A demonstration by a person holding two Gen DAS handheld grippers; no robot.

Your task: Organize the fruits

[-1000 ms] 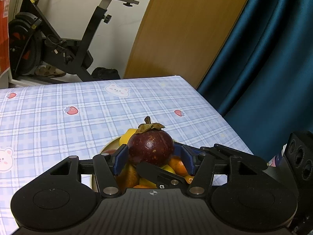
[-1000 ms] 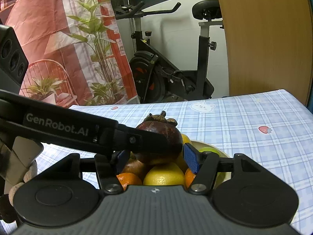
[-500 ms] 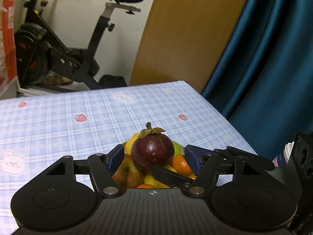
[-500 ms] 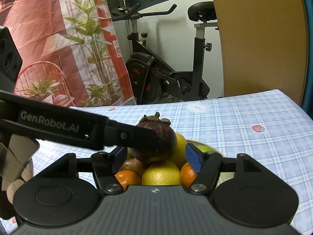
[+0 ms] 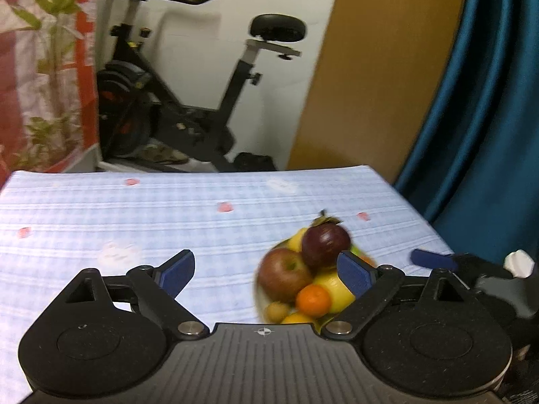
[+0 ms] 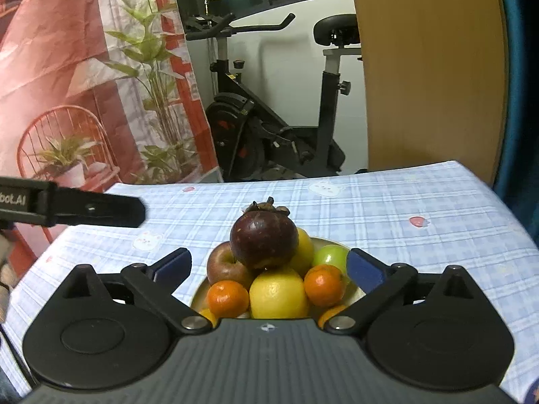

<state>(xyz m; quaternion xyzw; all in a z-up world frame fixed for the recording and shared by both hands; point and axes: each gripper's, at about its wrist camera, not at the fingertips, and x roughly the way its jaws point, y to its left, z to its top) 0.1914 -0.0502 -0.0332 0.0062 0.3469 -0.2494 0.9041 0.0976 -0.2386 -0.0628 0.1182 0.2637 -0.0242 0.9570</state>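
A dark purple mangosteen (image 6: pixel 264 239) sits on top of a heap of fruit in a pale plate (image 6: pixel 357 293) on the checked tablecloth. The heap holds a red apple (image 6: pixel 226 265), a lemon (image 6: pixel 278 292), oranges (image 6: pixel 324 284) and a green fruit (image 6: pixel 331 256). My right gripper (image 6: pixel 268 266) is open and empty, just in front of the heap. My left gripper (image 5: pixel 267 269) is open and empty, to the left of the plate; the mangosteen (image 5: pixel 325 244) shows by its right finger. The left gripper's finger (image 6: pixel 91 207) shows at the left of the right wrist view.
The tablecloth (image 6: pixel 387 215) covers a table whose far edge faces an exercise bike (image 6: pixel 269 128). A wooden panel (image 6: pixel 427 67) and a blue curtain (image 5: pixel 488 118) stand at the right. The right gripper's finger (image 5: pixel 434 258) shows at the right of the left wrist view.
My left gripper let go of the mangosteen on top of the heap, opened wide and pulled back to the left. My right gripper opened wider and backed off a little.
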